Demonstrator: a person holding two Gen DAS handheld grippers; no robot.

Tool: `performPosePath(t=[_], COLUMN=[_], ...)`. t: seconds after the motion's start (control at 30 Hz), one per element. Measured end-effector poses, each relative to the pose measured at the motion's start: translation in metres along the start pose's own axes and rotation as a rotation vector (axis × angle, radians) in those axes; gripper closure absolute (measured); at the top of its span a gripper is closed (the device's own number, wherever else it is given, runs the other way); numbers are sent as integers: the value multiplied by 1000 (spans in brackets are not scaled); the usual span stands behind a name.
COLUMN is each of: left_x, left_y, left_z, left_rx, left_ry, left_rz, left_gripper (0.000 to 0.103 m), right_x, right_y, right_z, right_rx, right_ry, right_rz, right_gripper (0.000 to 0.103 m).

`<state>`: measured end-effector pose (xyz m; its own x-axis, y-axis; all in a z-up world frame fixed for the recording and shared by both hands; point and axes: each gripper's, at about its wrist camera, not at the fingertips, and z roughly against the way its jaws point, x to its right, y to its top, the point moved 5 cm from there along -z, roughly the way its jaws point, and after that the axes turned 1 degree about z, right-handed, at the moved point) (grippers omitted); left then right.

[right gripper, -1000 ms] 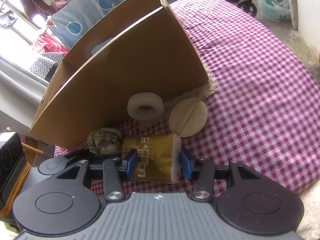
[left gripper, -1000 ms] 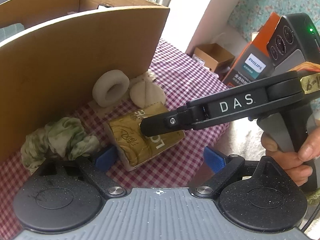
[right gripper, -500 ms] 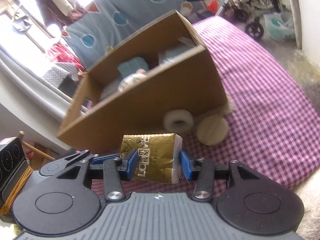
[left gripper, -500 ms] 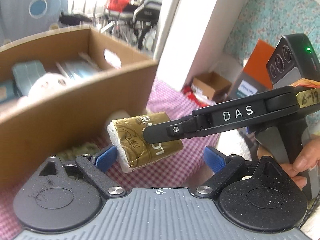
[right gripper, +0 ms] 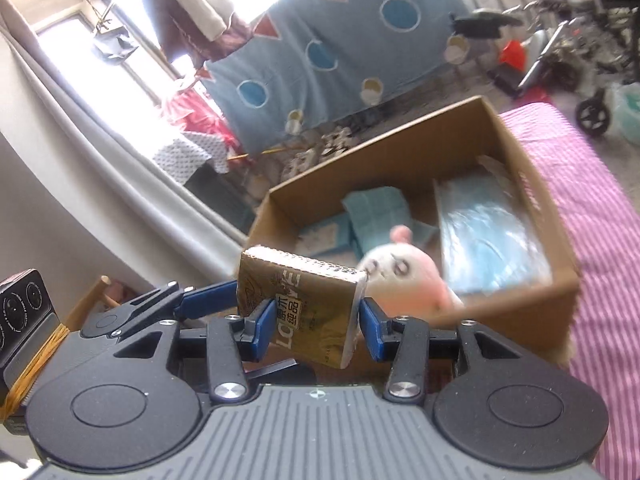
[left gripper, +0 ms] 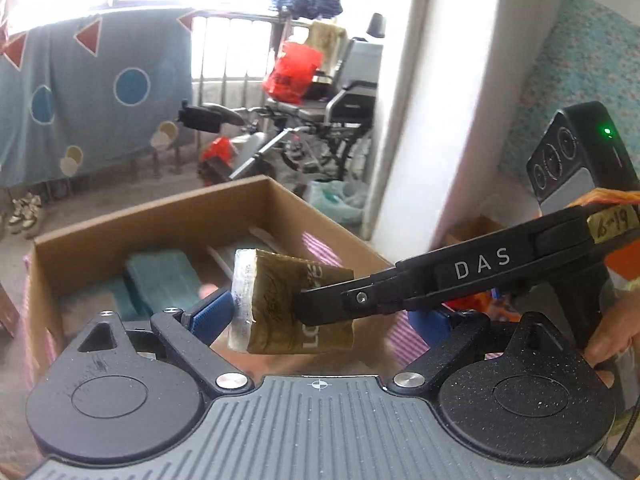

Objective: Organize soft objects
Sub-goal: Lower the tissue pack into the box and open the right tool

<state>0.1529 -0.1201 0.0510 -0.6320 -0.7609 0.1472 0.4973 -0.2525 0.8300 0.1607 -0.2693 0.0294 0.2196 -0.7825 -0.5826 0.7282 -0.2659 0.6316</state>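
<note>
A gold tissue pack hangs in the air with my right gripper shut on its sides between the blue pads. In the left wrist view the same pack sits in front of the cardboard box, with the right gripper's black finger across it. My left gripper stands open, its blue pads wide on either side of the pack; I cannot tell whether the left pad touches it. The box is open at the top and just beyond the pack.
Inside the box lie teal packs, a clear bag of blue masks and a pink and white plush toy. A purple checked cloth covers the table to the right. A hand grips the right gripper's handle.
Both grippers rose, the right one lifting the gold pack off the checked cloth to above the box's rim. The foam ring, round pad and green cloth dropped out of view.
</note>
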Motion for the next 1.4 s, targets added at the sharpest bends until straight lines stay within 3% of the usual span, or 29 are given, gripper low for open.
performPosePath(t=[0.23, 0.4, 0.7, 0.83, 1.0, 1.07, 1.4], left_x=[-47, -75, -113, -127, -141, -140, -141], left_y=[37, 51, 52, 39, 36, 39, 66], left_z=[-59, -105, -206, -234, -239, -233, -189], left_rx=[-97, -204, -397, -452, -473, -455, -358], left_ry=[-5, -27, -53, 8, 4, 6, 23], left_rz=[39, 40, 53, 51, 111, 101, 115], left_gripper=[9, 9, 9, 7, 7, 7, 6], right_x=[17, 56, 137, 161, 169, 170, 150], right_y=[65, 93, 116, 113, 109, 108, 120], right_z=[-56, -98, -167, -194, -216, -218, -208], right_rx=[-109, -177, -249, -257, -266, -271, -221], right_ry=[39, 34, -18, -25, -51, -53, -67], right_rz=[-63, -164, -430, -522, -588, -599, -540], right_gripper=[54, 54, 54, 49, 49, 43, 33])
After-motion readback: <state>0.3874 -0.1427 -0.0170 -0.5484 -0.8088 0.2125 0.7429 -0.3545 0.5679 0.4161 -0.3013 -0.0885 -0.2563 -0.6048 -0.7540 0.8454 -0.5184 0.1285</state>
